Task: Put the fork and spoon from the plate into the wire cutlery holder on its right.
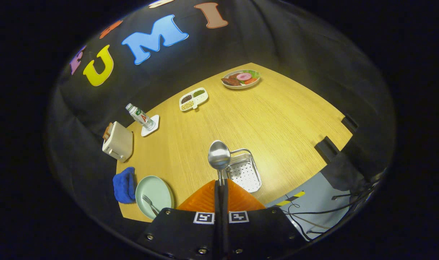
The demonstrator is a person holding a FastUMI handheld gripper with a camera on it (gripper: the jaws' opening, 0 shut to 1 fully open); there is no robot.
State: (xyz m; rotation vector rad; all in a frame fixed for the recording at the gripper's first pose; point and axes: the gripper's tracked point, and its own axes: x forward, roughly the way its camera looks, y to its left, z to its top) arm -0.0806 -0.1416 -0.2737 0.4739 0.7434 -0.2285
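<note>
Fig. Gripper view, spoon in transit. The gripper point(219, 187) has its two fingers pressed together on the handle of the spoon point(219, 156); the bowl sticks up ahead of the fingertips, w/ the wire cutlery holder point(245, 173) just beyond and a little to the right of it. Spoon hangs above the wooden table point(277, 119), apart from the surface as far as can be judged. The fork point(149, 203) lies on the pale green plate point(159, 191) at the near left corner of the table; a blue cloth point(124, 185) sits just beside the plate, at the left edge. Holder stands near the near edge, right of the plate.

Step in hand (judgement): carrying the spoon from plate to holder; approx. first half of task, fork not yet moved.

Next move calls for: shifting the spoon right, over the holder's open top, lowering it in, then spreading the fingers. Risk: the bowl catching on a wire rim.

Not task items: toaster point(117, 145), bottle point(141, 116) on a coaster, divided snack dish point(193, 98), food plate point(240, 78) at the far edge.
</note>
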